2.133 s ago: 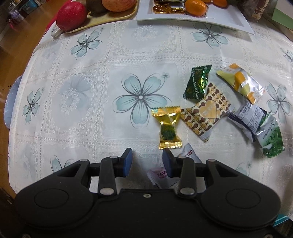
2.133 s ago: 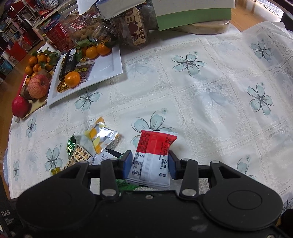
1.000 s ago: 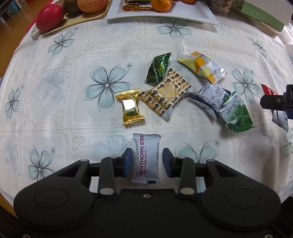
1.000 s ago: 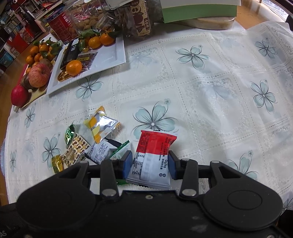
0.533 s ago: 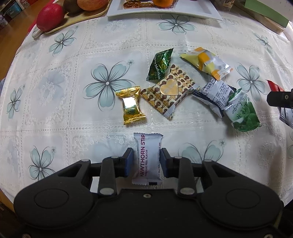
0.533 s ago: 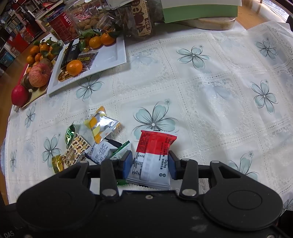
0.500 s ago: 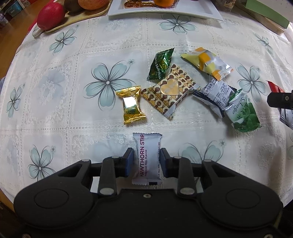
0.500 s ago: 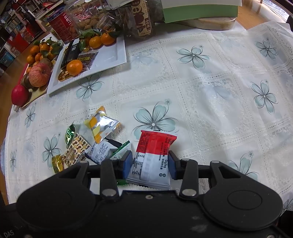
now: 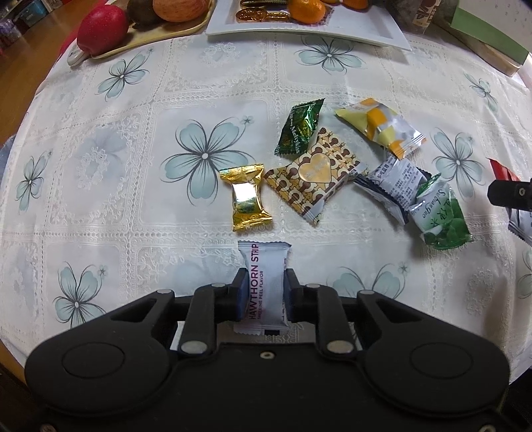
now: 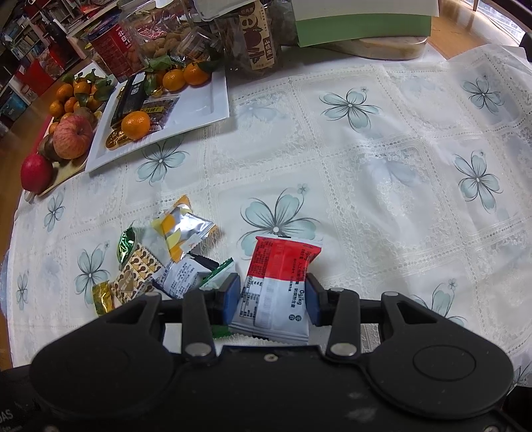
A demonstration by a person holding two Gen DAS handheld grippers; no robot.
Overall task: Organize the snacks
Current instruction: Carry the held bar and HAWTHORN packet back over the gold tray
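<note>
My left gripper (image 9: 264,292) is shut on a white hawthorn strip packet (image 9: 264,282) above the flowered tablecloth. Ahead of it lie a gold candy (image 9: 247,196), a brown heart-print packet (image 9: 312,174), a dark green packet (image 9: 299,128), a yellow and silver packet (image 9: 380,129), a grey packet (image 9: 390,186) and a green and white packet (image 9: 439,217). My right gripper (image 10: 271,294) is shut on a red and white snack packet (image 10: 277,285); it also shows at the right edge of the left wrist view (image 9: 510,194). The same pile lies to its left (image 10: 173,252).
A white rectangular plate (image 10: 202,109) with mandarins and dark snack packets stands at the back left. A tray with apples and fruit (image 10: 63,172) is beside it. Jars, a red tin (image 10: 116,50) and a green box (image 10: 362,23) line the far edge.
My left gripper has closed on the hawthorn strip packet, which lay between its open fingers a second ago. My right gripper keeps hold of the red and white packet and has barely moved.
</note>
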